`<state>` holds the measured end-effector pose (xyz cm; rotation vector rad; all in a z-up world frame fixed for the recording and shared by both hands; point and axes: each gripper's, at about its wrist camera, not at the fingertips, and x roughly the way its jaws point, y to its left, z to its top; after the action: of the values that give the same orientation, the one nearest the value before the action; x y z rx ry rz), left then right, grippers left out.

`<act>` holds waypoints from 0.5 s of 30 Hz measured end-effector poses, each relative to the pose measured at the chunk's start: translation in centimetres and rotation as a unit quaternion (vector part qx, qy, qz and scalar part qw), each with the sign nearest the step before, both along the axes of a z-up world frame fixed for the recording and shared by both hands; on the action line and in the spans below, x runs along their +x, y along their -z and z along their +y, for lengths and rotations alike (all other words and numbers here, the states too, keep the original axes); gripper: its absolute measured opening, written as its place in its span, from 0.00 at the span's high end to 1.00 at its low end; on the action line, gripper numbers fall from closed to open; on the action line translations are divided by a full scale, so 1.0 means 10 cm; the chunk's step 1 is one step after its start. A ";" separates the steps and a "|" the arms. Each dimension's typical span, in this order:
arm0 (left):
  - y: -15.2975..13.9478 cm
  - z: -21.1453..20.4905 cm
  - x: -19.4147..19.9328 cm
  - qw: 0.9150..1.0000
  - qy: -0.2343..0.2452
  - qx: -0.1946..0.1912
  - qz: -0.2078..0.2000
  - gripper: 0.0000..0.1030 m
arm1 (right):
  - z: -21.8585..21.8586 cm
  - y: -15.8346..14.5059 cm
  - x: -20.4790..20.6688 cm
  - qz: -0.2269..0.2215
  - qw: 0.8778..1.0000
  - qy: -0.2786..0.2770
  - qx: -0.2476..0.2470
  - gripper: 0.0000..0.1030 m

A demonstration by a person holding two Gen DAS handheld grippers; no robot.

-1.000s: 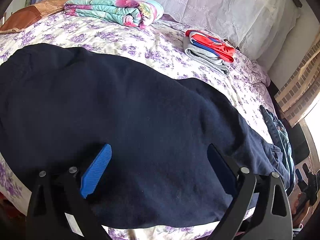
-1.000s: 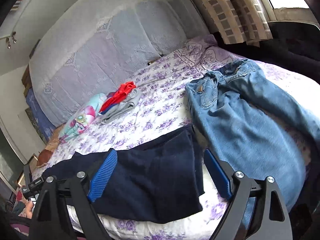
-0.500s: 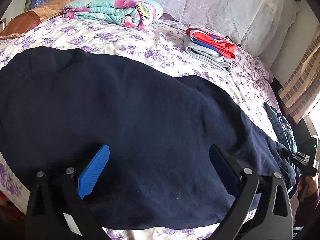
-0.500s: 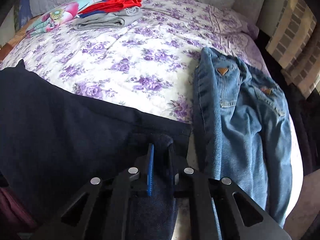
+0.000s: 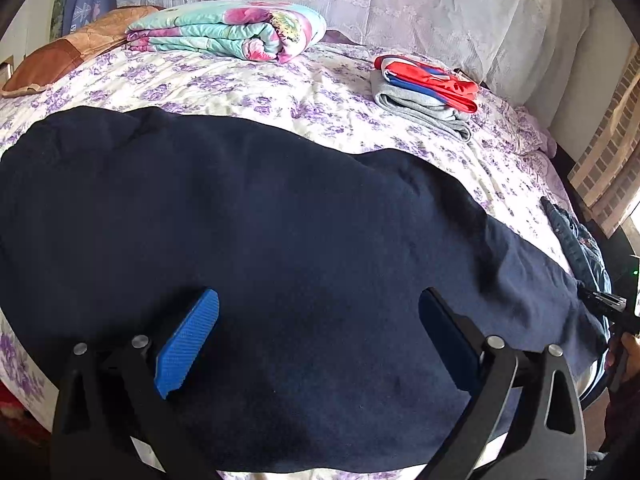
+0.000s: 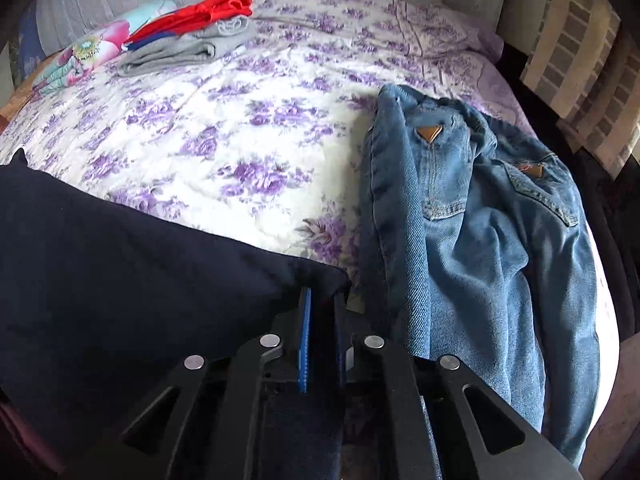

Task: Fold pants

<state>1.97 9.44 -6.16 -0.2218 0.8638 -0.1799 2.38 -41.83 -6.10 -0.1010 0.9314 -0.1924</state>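
Dark navy pants (image 5: pixel 260 240) lie spread across the front of a floral bed. My left gripper (image 5: pixel 320 336) is open, its blue pads (image 5: pixel 188 340) hovering just over the pants near the bed's front edge. My right gripper (image 6: pixel 322 320) is shut on the right end of the navy pants (image 6: pixel 120 264), the cloth pinched between its blue pads. The right gripper also shows small at the far right of the left wrist view (image 5: pixel 604 304).
Blue jeans (image 6: pixel 480 220) lie crumpled to the right of the navy pants. A folded stack of red and grey clothes (image 5: pixel 424 88) and a folded floral blanket (image 5: pixel 224 30) sit at the back by the headboard. A brown pillow (image 5: pixel 60 60) is far left.
My right gripper swung down from open above the bed and closed on the right end of the navy pants. My left gripper stayed open, nearly still.
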 end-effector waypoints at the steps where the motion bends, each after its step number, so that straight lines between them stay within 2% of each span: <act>1: -0.01 0.01 -0.01 1.000 0.001 -0.005 0.000 0.05 | 0.00 -0.10 -0.07 -0.017 1.000 0.007 0.002 0.74; 2: -0.03 0.03 -0.02 1.000 0.003 -0.010 0.001 0.05 | -0.01 -0.22 -0.17 -0.036 0.999 0.012 0.003 0.69; 4: -0.10 0.07 -0.07 1.000 0.006 -0.030 0.000 0.05 | 0.02 -0.41 -0.40 -0.060 0.998 0.013 0.021 0.68; 7: -0.24 0.05 -0.20 0.998 0.024 -0.042 -0.027 0.05 | 0.20 -0.46 -0.69 -0.054 0.995 -0.036 0.074 0.68; 9: -0.23 -0.02 -0.23 0.999 0.023 -0.009 -0.030 0.05 | 0.32 -0.19 -0.76 -0.003 0.997 -0.041 0.067 0.68; 10: -0.12 -0.03 -0.17 1.000 0.007 0.024 -0.010 0.05 | 0.32 0.03 -0.76 0.029 0.997 -0.029 0.065 0.67; 11: 0.05 -0.01 -0.08 0.999 -0.010 0.046 0.020 0.05 | 0.28 0.17 -0.80 0.020 0.996 -0.029 0.078 0.67; 12: 0.19 0.02 -0.03 0.998 -0.008 0.046 0.031 0.06 | 0.25 0.17 -0.87 -0.012 0.996 -0.035 0.086 0.67; 13: 0.17 -0.05 -0.09 0.997 -0.006 0.071 0.006 0.05 | 0.23 0.15 -0.88 -0.010 0.995 -0.031 0.098 0.67; 15: 0.14 -0.21 -0.13 0.993 -0.006 0.117 0.004 0.05 | 0.23 -0.03 -0.86 -0.012 0.992 -0.018 0.122 0.63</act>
<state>0.66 7.33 -7.60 -0.0079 0.8835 -0.0646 -6.18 -39.52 -5.78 0.1105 0.9220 -0.0443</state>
